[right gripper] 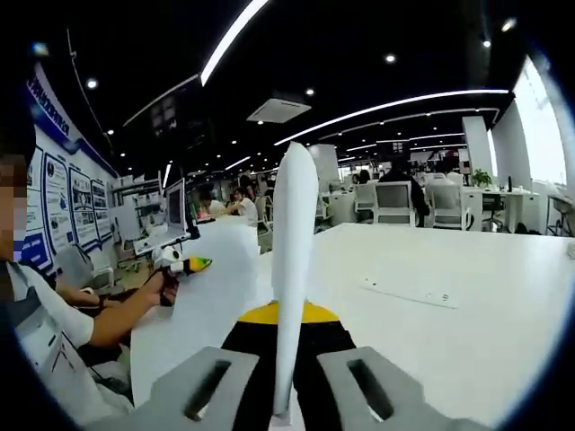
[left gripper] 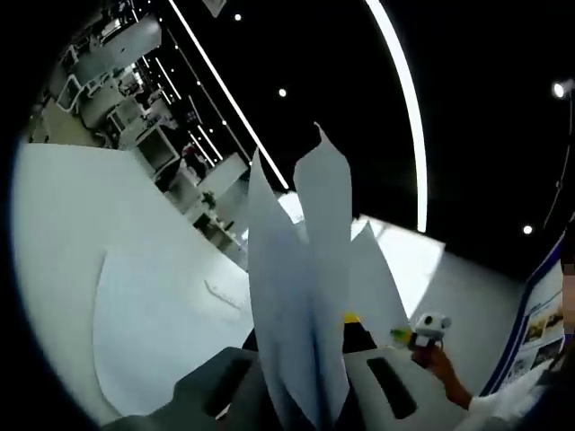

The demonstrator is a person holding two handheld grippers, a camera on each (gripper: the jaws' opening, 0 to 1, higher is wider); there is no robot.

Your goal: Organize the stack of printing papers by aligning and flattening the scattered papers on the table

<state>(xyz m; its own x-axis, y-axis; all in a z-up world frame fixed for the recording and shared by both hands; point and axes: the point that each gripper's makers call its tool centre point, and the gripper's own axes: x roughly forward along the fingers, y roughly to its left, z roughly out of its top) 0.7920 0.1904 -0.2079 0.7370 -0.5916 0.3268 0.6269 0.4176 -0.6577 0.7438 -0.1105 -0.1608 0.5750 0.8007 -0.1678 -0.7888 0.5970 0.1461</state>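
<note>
Two grippers — left gripper (left gripper: pixel 305 395), right gripper (right gripper: pixel 286 386) — one paper stack (left gripper: pixel 310 296), one table (right gripper: pixel 467 296).

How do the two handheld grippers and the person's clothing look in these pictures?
The left gripper and the right gripper each have two broad light-grey jaws with a dark rectangular slot, and a black body with a yellow patch between them. The person wears a white short sleeve.

1. In the left gripper view, the left gripper (left gripper: pixel 305 395), with grey jaws, has them closed tight on upright white paper sheets (left gripper: pixel 305 296).
2. In the right gripper view, the right gripper (right gripper: pixel 287 386) has its grey jaws pinched onto a single white paper sheet (right gripper: pixel 292 260) seen edge-on.
3. The person's hand (right gripper: pixel 162 285) grips the other gripper's handle, forearm extended.
</note>
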